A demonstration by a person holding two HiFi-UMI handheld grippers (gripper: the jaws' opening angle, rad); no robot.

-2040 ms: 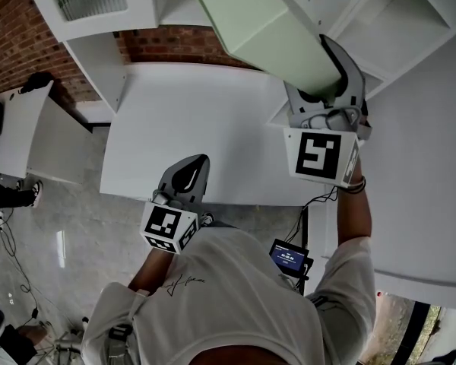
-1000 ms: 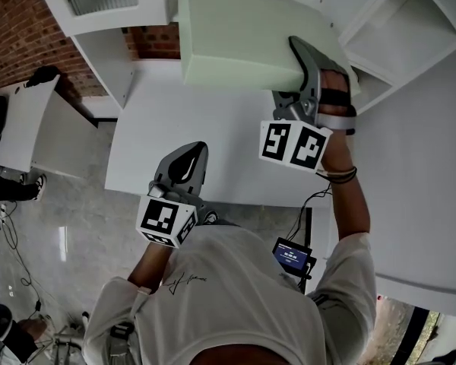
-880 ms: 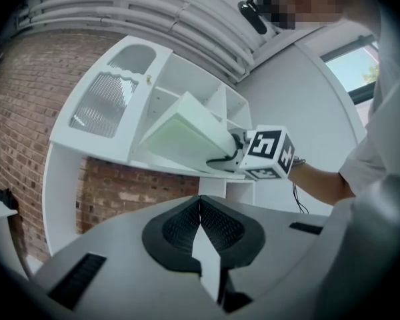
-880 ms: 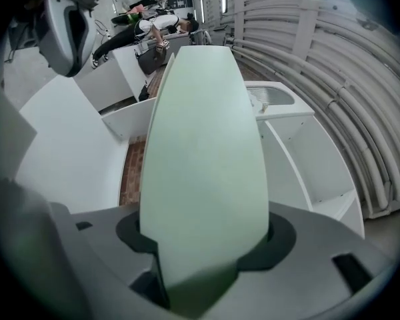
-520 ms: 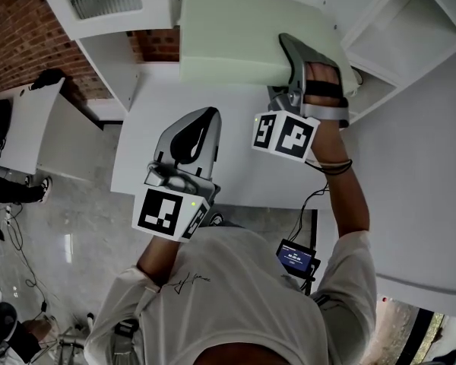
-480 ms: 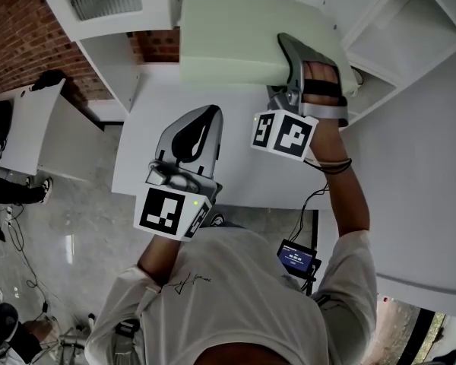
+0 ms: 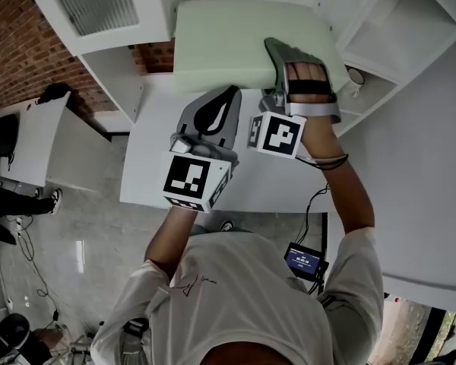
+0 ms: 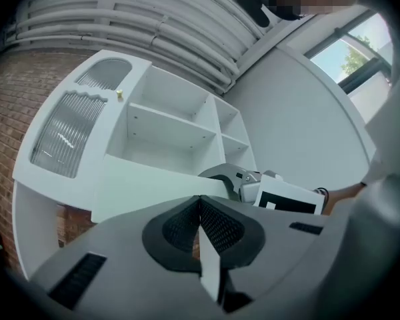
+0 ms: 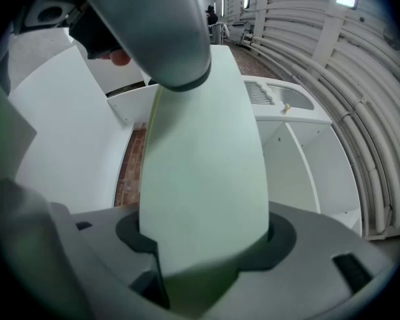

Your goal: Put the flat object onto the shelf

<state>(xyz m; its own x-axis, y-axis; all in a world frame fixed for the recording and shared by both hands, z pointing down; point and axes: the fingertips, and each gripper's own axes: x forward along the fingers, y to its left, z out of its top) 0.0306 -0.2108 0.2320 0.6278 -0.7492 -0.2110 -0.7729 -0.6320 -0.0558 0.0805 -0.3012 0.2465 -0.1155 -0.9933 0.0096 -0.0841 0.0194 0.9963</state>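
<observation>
Slab [image 7: 228,40] clamped in right tongs [image 7: 280,61], left tongs [image 8: 200,200] closed, empty

The flat slab [image 7: 235,44] seems to be foam, pale green and matt, with no shine on its broad face. The left tongs [image 8: 200,202] and the right tongs [image 7: 273,46] both have shells of smooth grey plastic with a dull sheen. Inside the left ones, the pads [image 8: 223,230] are black with a fine mesh texture. The shelf [image 8: 167,122] and the counter [image 7: 148,173] are smooth white boards with a matt finish. One door of the shelf carries a ribbed, translucent panel [image 8: 63,135]. The wall [image 7: 15,52] is rough red brick, the floor [image 7: 83,234] is grey and glossy, and the shirt [image 7: 243,295] is white cloth.
</observation>
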